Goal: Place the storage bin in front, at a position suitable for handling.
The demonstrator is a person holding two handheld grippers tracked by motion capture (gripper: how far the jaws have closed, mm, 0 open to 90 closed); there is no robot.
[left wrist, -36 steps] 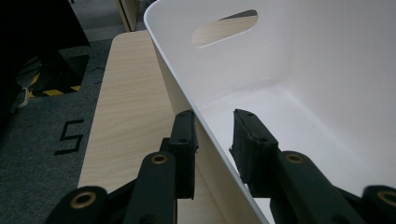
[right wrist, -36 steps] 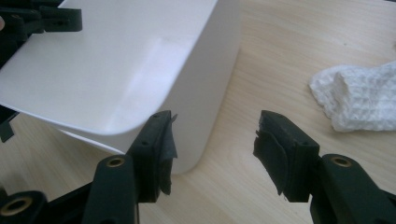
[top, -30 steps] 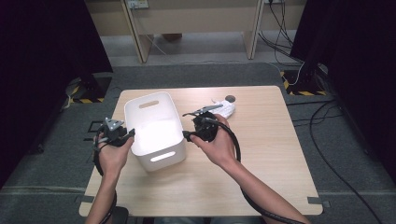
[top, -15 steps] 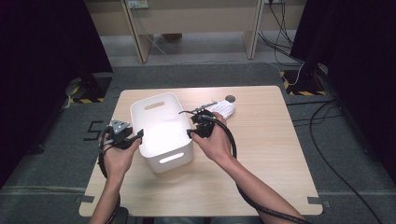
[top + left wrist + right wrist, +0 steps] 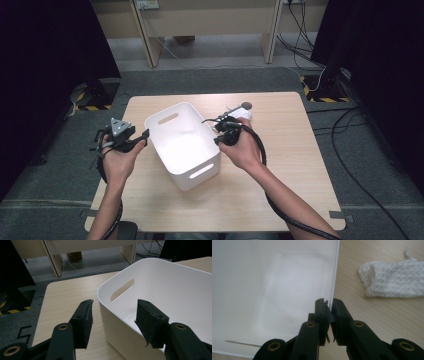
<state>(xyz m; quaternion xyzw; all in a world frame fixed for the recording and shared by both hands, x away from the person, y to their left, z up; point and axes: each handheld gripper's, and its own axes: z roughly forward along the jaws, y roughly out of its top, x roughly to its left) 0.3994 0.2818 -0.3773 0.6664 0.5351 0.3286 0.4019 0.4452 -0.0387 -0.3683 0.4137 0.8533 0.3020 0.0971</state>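
Note:
An empty white plastic bin [image 5: 182, 145] with handle slots sits askew on the wooden table [image 5: 285, 170]. My right gripper [image 5: 217, 134] is shut on the bin's right rim; in the right gripper view its jaws [image 5: 329, 302] have just been closing and pinch the thin wall of the bin [image 5: 274, 290]. My left gripper [image 5: 144, 135] stands open at the bin's left wall. In the left gripper view its jaws [image 5: 113, 306] have just been opening and straddle the rim of the bin [image 5: 175, 290], one outside and one inside, with neither pad touching it.
A crumpled white cloth [image 5: 241, 114] lies on the table just behind my right gripper, and it appears close by in the right gripper view [image 5: 392, 277]. A small dark round thing [image 5: 246, 105] lies beside it. Wooden furniture legs and cables stand beyond the table's far edge.
The bin has shifted right and turned a little. My left gripper has opened off the bin's left rim. My right gripper has closed onto the right rim.

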